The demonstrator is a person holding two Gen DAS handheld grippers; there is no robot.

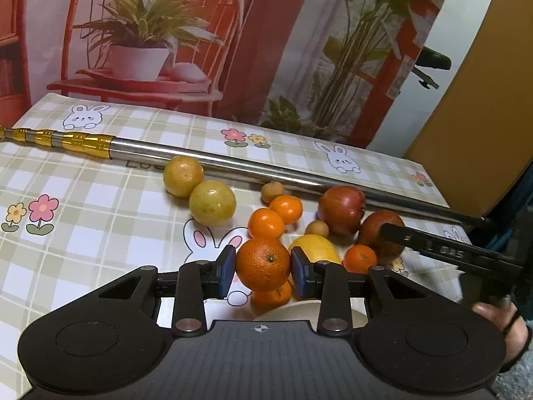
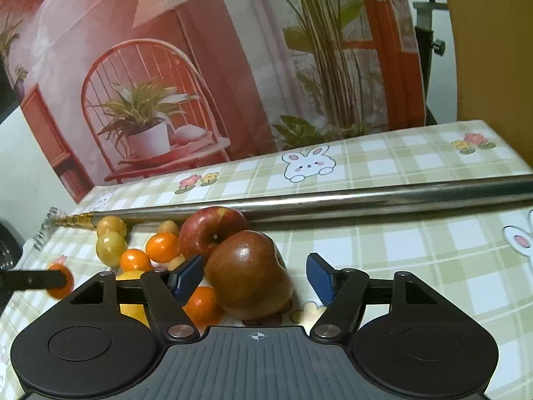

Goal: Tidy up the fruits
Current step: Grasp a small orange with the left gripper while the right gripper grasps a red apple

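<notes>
In the left wrist view my left gripper (image 1: 263,268) is shut on a large orange (image 1: 263,261), lifted over another orange (image 1: 271,297) and a pale plate rim (image 1: 299,307). Beyond lie two small oranges (image 1: 266,222), a yellow fruit (image 1: 316,246), two yellow-green round fruits (image 1: 212,203) and two red apples (image 1: 341,210). In the right wrist view my right gripper (image 2: 255,276) stands open astride the nearer dark red apple (image 2: 250,276). Its left pad is close to the skin, and a gap shows at its right pad (image 2: 321,276). A second apple (image 2: 210,230) sits just behind.
A long steel pole with a gold end (image 1: 233,163) lies across the checked bunny tablecloth (image 1: 100,200) behind the fruit. Two small brown fruits (image 1: 272,191) sit among the oranges. A printed backdrop stands at the table's far edge. A person's hand (image 1: 493,310) shows at the right.
</notes>
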